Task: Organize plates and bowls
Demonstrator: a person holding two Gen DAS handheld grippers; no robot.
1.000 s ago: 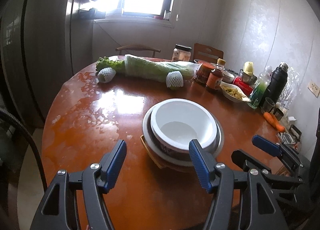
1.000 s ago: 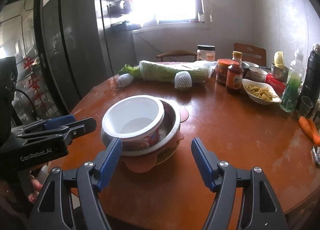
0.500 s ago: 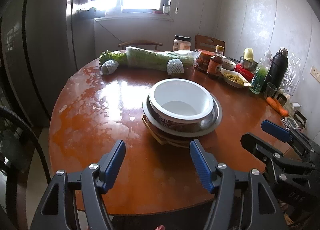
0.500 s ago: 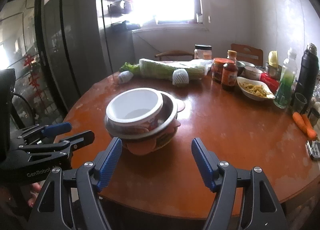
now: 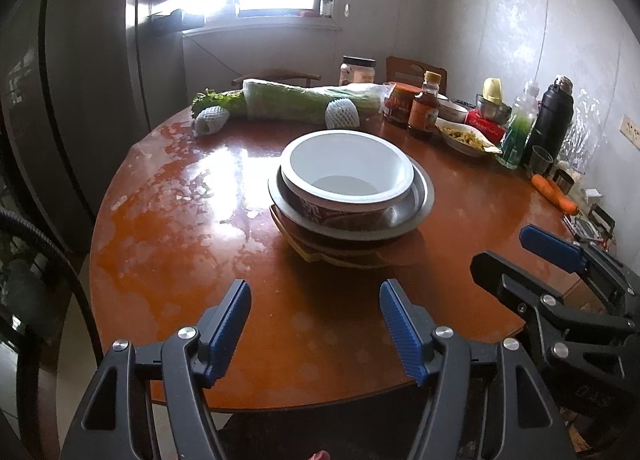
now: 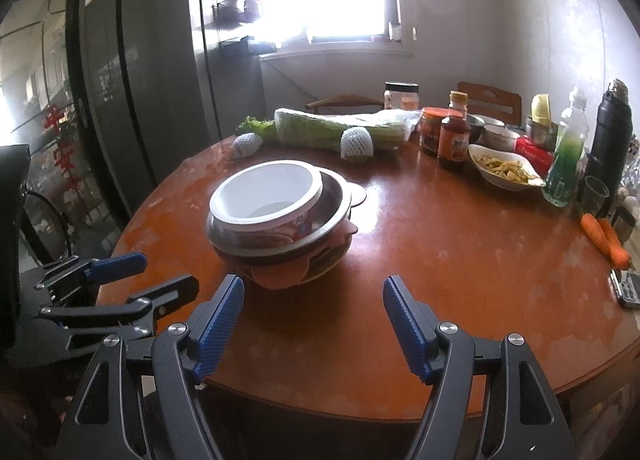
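A white bowl (image 5: 346,175) sits nested in a steel bowl (image 5: 424,195), on top of darker dishes and a pink plate (image 5: 400,256), in the middle of the round brown table (image 5: 180,227). The same stack shows in the right wrist view, with the white bowl (image 6: 266,189) leaning left in the steel bowl (image 6: 332,203). My left gripper (image 5: 314,324) is open and empty over the table's near edge, short of the stack. My right gripper (image 6: 312,324) is open and empty, also short of the stack. Each gripper shows in the other's view, the right one (image 5: 548,256) and the left one (image 6: 120,276).
Along the far and right edges stand wrapped cabbage (image 5: 304,103), sauce jars and a bottle (image 5: 426,107), a dish of food (image 5: 466,137), a green bottle (image 5: 518,131), a black flask (image 5: 554,115) and carrots (image 5: 554,191). A dark fridge (image 6: 132,99) stands at the left.
Both grippers have drawn back and up from the stack toward the table's near edge, so the stack looks smaller and farther. Both stay open. The stack has not moved.
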